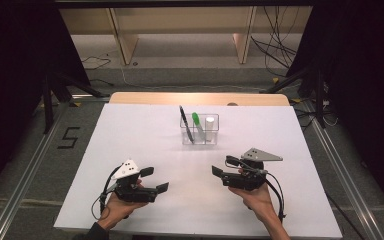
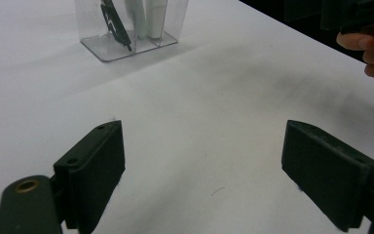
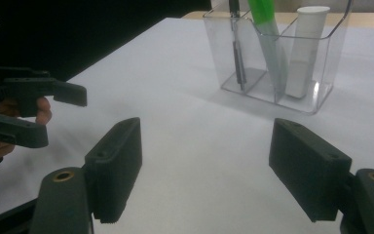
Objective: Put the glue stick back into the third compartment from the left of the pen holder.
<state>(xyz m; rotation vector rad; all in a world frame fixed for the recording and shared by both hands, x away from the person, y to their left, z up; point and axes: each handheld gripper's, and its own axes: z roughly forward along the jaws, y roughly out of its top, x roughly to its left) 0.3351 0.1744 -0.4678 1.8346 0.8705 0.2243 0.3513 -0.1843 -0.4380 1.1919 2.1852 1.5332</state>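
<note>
Grippers (image 1: pixel 156 179) (image 1: pixel 219 172) agape near organizer (image 1: pixel 199 129)

One clear holder (image 1: pixel 212 135), three pens, two grippers, one table (image 1: pixel 140 140)

Bright, even overhead light on the white table (image 1: pixel 145 150) — dark surroundings, soft shadows, slightly blurred close-ups.

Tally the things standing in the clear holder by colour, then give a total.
In the clear holder:
Black pen: 1
Green marker: 1
White stick: 1
Total: 3
</note>
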